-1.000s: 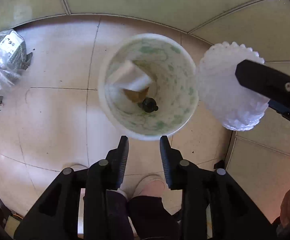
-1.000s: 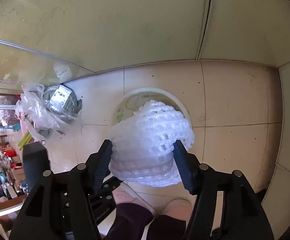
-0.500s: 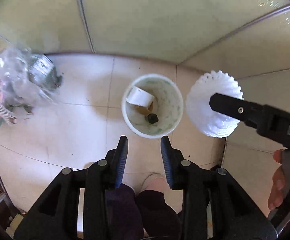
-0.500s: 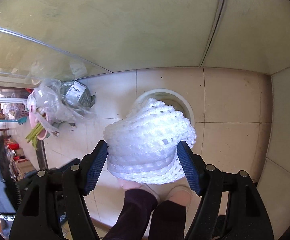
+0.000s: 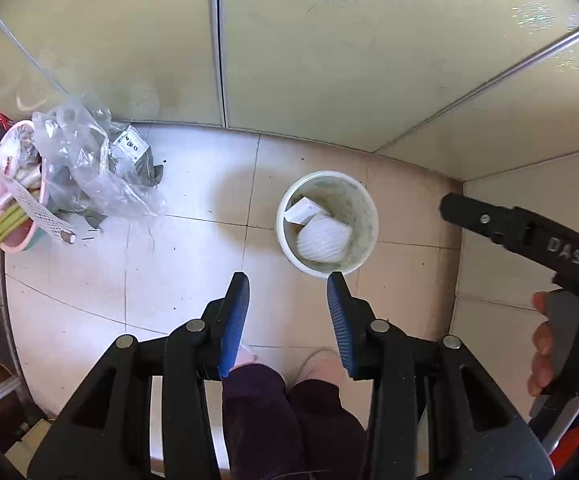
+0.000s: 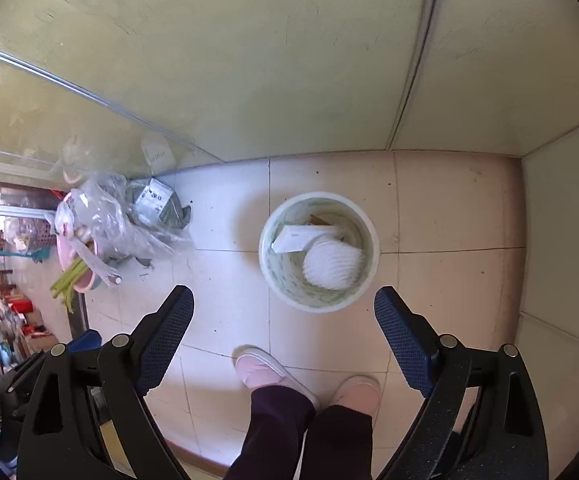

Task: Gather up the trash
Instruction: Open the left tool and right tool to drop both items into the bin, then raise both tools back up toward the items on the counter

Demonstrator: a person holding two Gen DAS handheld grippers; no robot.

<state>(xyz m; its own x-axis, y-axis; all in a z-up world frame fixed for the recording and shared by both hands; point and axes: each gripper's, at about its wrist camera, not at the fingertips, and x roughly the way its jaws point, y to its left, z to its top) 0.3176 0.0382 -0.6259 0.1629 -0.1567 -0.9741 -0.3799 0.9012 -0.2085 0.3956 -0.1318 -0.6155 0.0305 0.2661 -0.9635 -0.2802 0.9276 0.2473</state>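
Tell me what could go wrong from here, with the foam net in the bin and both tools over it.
1. The foam net sits high on the paper in the bin; it is springy and may crowd out or bounce off later trash.
2. The plastic bag is loose and crumpled beside the pink bowl; a pinch may catch only film, or drag the bowl.
3. The person's shoes stand close to the bin, so a step could tip it.

One bin (image 6: 289,300), one foam net (image 6: 331,264), one paper slip (image 6: 291,238), two shoes (image 6: 265,372).
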